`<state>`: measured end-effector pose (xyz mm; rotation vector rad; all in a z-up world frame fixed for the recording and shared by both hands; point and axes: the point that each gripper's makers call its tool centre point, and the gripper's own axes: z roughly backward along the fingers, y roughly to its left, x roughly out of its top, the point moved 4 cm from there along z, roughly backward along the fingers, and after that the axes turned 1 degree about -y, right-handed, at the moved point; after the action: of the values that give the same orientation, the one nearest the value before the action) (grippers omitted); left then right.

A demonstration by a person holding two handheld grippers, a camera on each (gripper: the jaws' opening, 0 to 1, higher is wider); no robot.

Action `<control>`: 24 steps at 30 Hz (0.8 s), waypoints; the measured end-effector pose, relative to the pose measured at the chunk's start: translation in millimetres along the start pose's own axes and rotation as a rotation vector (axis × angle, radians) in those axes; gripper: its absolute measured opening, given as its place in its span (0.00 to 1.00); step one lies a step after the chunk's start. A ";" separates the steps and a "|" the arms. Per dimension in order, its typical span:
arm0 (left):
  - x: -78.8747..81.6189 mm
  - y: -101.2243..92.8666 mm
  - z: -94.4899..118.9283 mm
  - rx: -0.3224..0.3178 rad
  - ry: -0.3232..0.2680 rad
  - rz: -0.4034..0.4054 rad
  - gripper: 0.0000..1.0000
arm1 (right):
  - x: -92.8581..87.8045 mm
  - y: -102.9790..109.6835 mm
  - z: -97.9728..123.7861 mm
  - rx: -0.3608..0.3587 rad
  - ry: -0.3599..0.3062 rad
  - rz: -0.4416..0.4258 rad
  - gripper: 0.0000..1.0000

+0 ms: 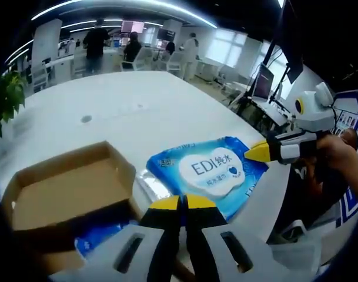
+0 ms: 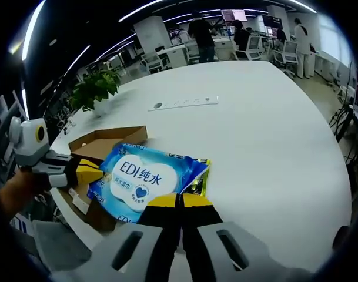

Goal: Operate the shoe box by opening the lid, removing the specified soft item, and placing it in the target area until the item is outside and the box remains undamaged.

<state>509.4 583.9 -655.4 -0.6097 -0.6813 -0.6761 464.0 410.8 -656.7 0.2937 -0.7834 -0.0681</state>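
The blue soft pack of wet wipes with a white cloud label (image 1: 211, 173) lies flat on the white round surface (image 1: 137, 111), outside the open brown cardboard shoe box (image 1: 61, 194), which sits just beside it at about 9 o'clock in the left gripper view. In the right gripper view the pack (image 2: 144, 181) overlaps the near edge of the box (image 2: 102, 141). The left gripper (image 1: 183, 202) has its yellow tips together, empty, just in front of the pack. The right gripper (image 2: 180, 201) is also closed, its tips at or over the pack's near edge; whether they pinch the foil I cannot tell. I judge the item is almost placed. The risk from here is that a pull on the pack drags it against the box wall and bends the thin cardboard flap, or that the slippery foil slides off the surface edge, which is near at 5 o'clock. A second blue thing (image 1: 96, 235) shows low beside the box. Farther away, a green plant (image 2: 95, 88) stands at 10 o'clock, a white power strip (image 2: 184, 103) lies at 12 o'clock, and people stand by desks behind; nothing blocks the way.
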 end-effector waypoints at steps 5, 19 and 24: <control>-0.6 4.6 -9.5 0.011 0.021 -0.025 0.00 | 0.8 -6.2 -11.8 0.004 0.006 0.008 0.00; -5.3 16.5 -32.9 0.056 0.105 -0.187 0.00 | 5.7 -22.1 -51.5 0.006 0.043 0.086 0.00; -7.4 17.8 -41.9 0.067 0.149 -0.261 0.00 | 2.4 -27.6 -61.6 0.003 0.052 0.092 0.00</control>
<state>533.1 568.7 -692.0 -0.4071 -0.6471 -0.9278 510.4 398.4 -704.2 0.2605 -0.7447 0.0275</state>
